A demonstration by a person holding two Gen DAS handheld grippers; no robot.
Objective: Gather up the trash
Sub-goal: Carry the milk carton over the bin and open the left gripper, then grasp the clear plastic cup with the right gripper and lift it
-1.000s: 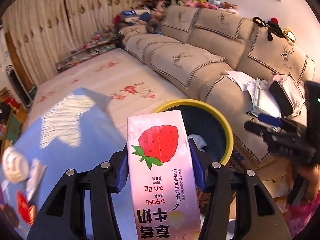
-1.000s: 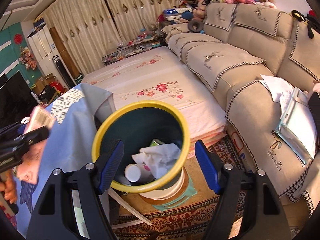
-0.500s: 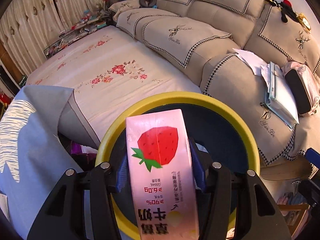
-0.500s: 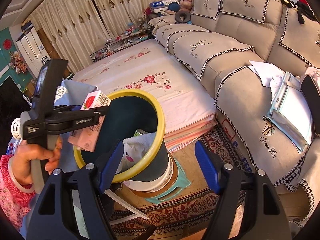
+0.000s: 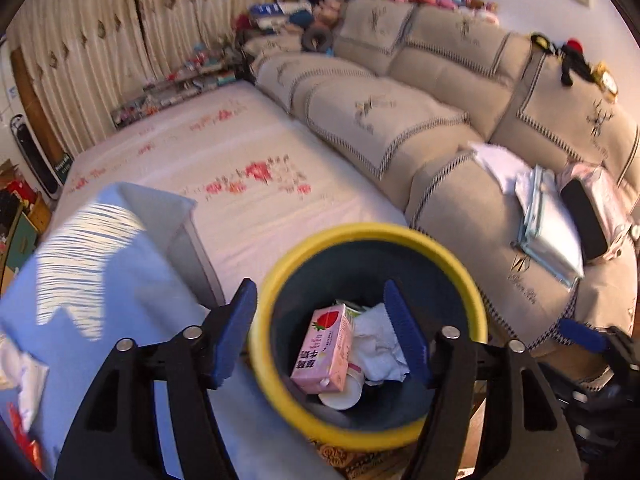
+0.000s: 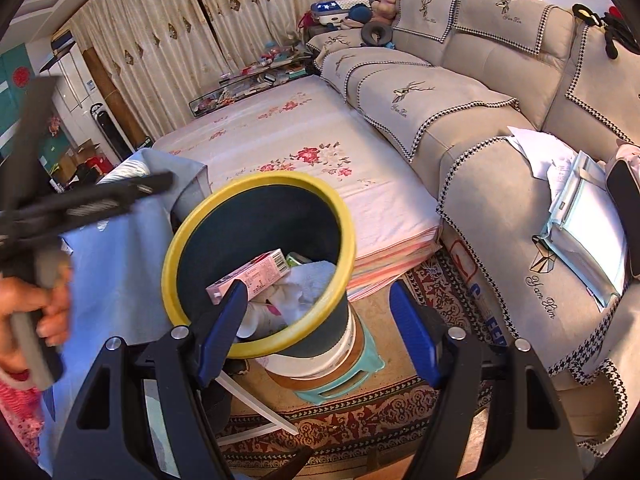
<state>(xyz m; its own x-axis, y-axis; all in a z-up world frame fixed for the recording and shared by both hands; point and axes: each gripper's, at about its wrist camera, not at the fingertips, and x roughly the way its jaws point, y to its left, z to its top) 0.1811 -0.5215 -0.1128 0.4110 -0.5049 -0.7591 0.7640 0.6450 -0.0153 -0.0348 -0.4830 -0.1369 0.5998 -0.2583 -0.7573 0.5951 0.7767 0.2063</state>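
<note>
Dropped from the left gripper (image 5: 320,330) since the earlier frame: pink strawberry milk carton (image 5: 325,350), now lying tilted inside the yellow-rimmed bin (image 5: 360,234), on crumpled white tissue (image 5: 378,354) and a paper cup (image 5: 340,398). Left jaws just opened, now wide, nothing between the pads. Left of the bin, on the blue cloth (image 5: 100,300): more litter at the frame edge, blurred, kind not told. Right gripper (image 6: 316,322) hovering wide and empty near the bin's front rim. Judged step: release complete, withdrawal next. Best done by lifting clear of the rim before swinging left to the remaining litter, without knocking the bin off its teal stool (image 6: 360,368).
</note>
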